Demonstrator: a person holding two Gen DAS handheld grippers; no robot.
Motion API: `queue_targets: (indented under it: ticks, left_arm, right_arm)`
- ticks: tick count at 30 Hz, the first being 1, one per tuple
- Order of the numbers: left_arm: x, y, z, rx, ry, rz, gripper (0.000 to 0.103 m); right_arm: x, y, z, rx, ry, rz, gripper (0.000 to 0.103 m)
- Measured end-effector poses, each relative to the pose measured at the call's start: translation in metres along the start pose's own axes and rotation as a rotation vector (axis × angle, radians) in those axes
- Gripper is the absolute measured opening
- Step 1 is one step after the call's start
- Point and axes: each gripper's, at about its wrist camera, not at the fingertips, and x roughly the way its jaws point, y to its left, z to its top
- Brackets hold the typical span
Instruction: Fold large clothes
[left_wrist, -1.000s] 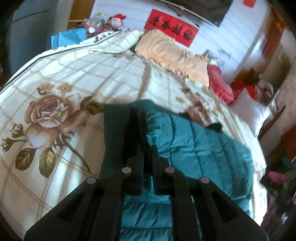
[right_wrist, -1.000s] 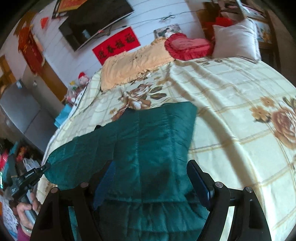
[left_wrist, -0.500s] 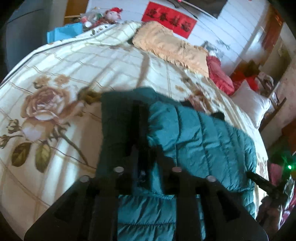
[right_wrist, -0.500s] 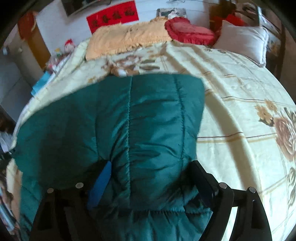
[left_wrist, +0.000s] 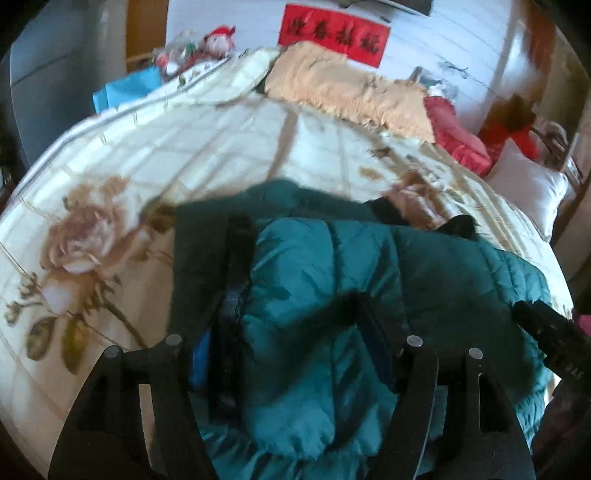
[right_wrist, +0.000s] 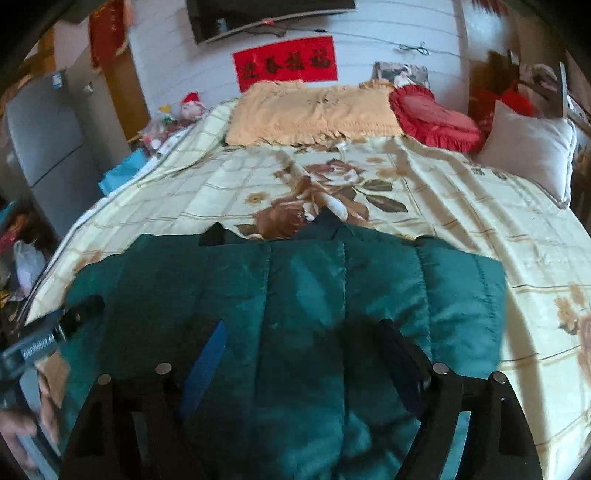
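Note:
A dark teal quilted jacket (right_wrist: 314, 288) lies spread on the floral bedspread (right_wrist: 461, 221) near the bed's front edge. It also shows in the left wrist view (left_wrist: 369, 288), with one puffy part bunched up. My left gripper (left_wrist: 299, 306) is open, its fingers standing on either side of the bunched fabric. My right gripper (right_wrist: 303, 332) is open over the jacket's near hem, with the fabric between and under its fingers. The other gripper shows at the left edge of the right wrist view (right_wrist: 62, 328).
A peach blanket (right_wrist: 314, 110), a red heart cushion (right_wrist: 436, 122) and a white pillow (right_wrist: 528, 147) lie at the head of the bed. Soft toys (right_wrist: 184, 110) and a blue box (right_wrist: 122, 173) stand to the left. A grey cabinet (right_wrist: 40, 133) is further left.
My left gripper was shut on the jacket's fabric and has opened; the fabric has dropped into a bunch. My right gripper has stayed open and has shifted over the jacket's hem.

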Motion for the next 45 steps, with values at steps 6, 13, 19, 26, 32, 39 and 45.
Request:
queue_targets:
  ticks: [6, 13, 19, 26, 32, 39, 45]
  left_arm:
    - [0.019, -0.003, -0.006, 0.065, -0.023, 0.031, 0.072]
    - [0.028, -0.004, -0.006, 0.076, -0.021, 0.032, 0.074]
    - [0.028, -0.003, -0.006, 0.081, -0.026, 0.034, 0.074]
    - [0.028, -0.002, -0.009, 0.083, -0.037, 0.03, 0.075]
    - [0.028, -0.004, -0.011, 0.089, -0.04, 0.031, 0.077]
    - [0.029, -0.004, -0.01, 0.081, -0.042, 0.017, 0.078]
    - [0.028, -0.004, -0.011, 0.082, -0.044, 0.019, 0.079]
  right_arm:
    - [0.043, -0.002, 0.006, -0.056, 0.051, -0.076, 0.083]
    - [0.055, -0.006, 0.005, -0.067, 0.06, -0.114, 0.089]
    - [0.007, 0.001, 0.002, -0.014, 0.015, -0.034, 0.089]
    - [0.003, 0.024, -0.025, -0.098, 0.046, -0.028, 0.089]
    - [0.016, 0.026, -0.039, -0.129, 0.077, -0.076, 0.089]
    - [-0.036, -0.021, -0.014, -0.028, -0.037, -0.03, 0.089]
    - [-0.001, -0.071, -0.006, 0.033, 0.053, -0.15, 0.089]
